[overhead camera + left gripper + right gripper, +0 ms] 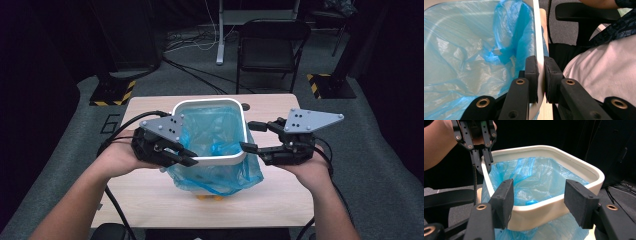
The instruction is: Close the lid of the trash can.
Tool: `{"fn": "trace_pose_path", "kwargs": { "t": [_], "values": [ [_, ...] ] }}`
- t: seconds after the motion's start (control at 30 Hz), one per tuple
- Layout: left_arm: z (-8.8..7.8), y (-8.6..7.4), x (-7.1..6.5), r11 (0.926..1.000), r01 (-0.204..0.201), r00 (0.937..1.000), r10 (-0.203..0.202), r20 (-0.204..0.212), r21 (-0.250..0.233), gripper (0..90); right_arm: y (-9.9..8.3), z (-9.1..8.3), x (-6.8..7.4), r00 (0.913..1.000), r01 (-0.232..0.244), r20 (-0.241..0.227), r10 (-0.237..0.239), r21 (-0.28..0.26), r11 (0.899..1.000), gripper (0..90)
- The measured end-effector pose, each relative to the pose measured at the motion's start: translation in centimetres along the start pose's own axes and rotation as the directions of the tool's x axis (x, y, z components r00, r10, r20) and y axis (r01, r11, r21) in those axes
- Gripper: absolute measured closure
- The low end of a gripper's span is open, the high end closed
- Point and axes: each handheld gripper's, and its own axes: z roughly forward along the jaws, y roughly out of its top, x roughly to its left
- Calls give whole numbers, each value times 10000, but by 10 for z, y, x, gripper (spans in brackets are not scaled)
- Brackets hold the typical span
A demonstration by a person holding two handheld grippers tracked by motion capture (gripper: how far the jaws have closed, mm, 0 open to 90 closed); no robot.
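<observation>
A white square bin (207, 102) stands on the wooden table (280, 200), lined with a blue plastic bag (215, 135) that spills over its near rim and hangs down the front. My left gripper (187, 157) is shut on the bin's rim at the near left corner. In the left gripper view the pads (531, 72) squeeze the white rim (537, 37) from both sides, with the bag (469, 50) inside. My right gripper (249, 136) is open at the near right corner. In its own view (539, 195) the rim (574, 165) and bag (536, 177) lie just beyond the spread pads, and the left gripper (482, 168) shows across the bin.
A small orange object (210, 197) peeks from under the bin's front. Beyond the table stand a black folding chair (270, 50), a white stand leg (220, 35), floor cables and yellow-black striped bases (112, 92). Bare table lies left, right and in front of the bin.
</observation>
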Motion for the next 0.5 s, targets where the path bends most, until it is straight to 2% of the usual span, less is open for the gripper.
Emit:
{"fn": "trace_pose_path", "kwargs": {
  "t": [0.5],
  "values": [
    [2, -4, 7, 10000, 34, 9995, -35, 300, 17, 828, 1, 15, -7, 10000, 55, 0, -55, 256, 9997, 431]
  ]
}}
